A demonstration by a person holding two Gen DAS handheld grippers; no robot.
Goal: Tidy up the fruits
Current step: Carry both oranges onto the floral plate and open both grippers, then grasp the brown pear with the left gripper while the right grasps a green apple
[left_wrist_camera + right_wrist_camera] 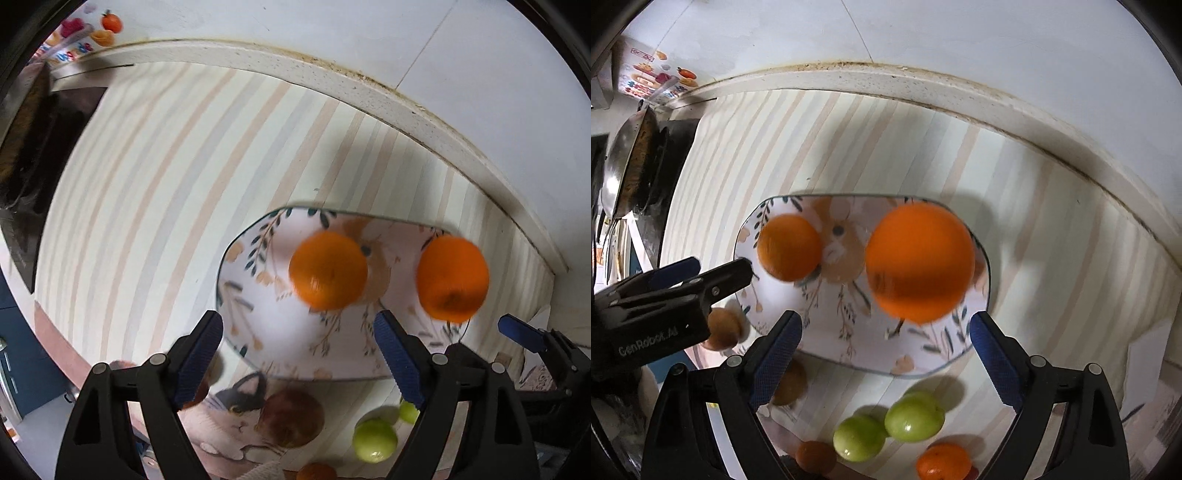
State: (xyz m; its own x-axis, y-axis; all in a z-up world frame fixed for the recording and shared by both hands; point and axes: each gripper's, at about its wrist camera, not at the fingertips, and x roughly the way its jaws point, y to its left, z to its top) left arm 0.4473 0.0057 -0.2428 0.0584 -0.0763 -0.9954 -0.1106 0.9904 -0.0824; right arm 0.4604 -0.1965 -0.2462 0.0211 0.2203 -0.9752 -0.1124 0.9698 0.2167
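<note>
Resting on floral plate (831, 350): two oranges (919, 262), apart.
Left gripper (299, 325): spread, empty.
Right gripper (886, 325): spread, empty.

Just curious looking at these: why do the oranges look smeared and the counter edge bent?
Left wrist view: both oranges motion-blurred, counter edge bowed by the fisheye lens. Right wrist view: big orange smeared too; green fruits show glare spots.

A counter covered by a striped cloth (849, 147) in pale green, peach and grey runs up to a speckled white ledge (886, 83), grimy along its seam with a white tiled wall (923, 33). At far left, fruit stickers (107, 27) dot the wall above what may be a wok (624, 162) on a black stove (670, 147).
</note>
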